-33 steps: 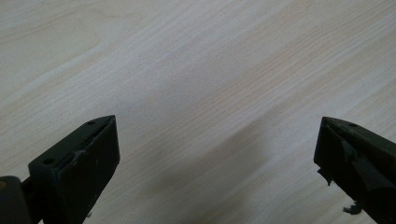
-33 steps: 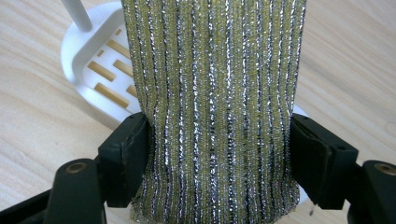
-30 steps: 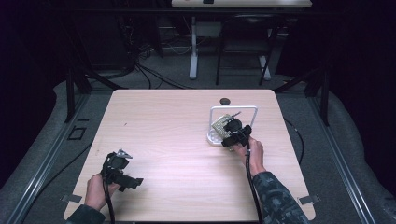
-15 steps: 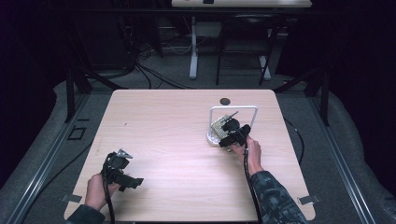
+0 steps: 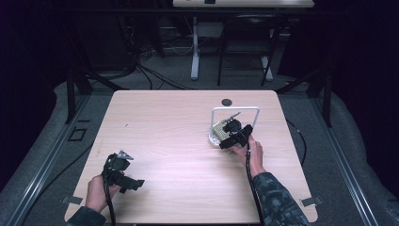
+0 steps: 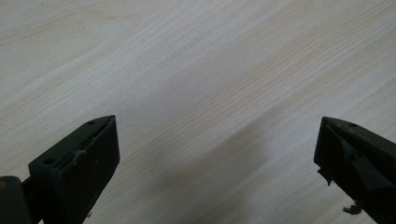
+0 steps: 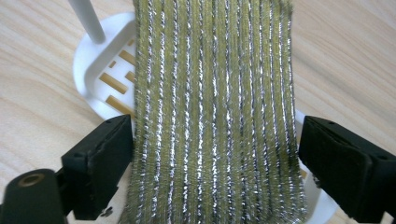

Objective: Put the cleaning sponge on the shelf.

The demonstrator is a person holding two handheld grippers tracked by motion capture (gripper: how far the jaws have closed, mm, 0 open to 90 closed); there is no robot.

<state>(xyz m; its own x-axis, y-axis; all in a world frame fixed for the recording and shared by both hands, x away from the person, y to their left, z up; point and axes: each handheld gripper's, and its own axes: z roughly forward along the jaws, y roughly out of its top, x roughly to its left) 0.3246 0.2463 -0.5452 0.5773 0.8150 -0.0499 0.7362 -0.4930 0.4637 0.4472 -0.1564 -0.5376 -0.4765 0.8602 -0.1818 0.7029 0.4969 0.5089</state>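
High view: a pale wooden table stands in a dark room, with a person's forearms coming in from the near edge. The right gripper is at the table's right half, over a white rack whose thin hoop rises behind it. A green-gold sponge lies on the rack's slotted base, just left of the gripper's body. A small dark disc sits on the table beyond the rack, near the far edge. The left gripper is well apart, near the table's near left corner, held low over bare wood.

Right gripper view: the sponge, ribbed with silvery threads, runs up between the two black jaws. The jaws have just been opening. The left jaw's pad is at the sponge's edge, perhaps still touching it; the right jaw stands off with a sliver of the rack's white base showing in the gap. The grip is loosened, no longer pressing on both sides. The sponge rests on the base, whose slots show at its left, and a white post rises at the upper left.

Left gripper view: the jaws stand wide apart with nothing between them, bare table below.
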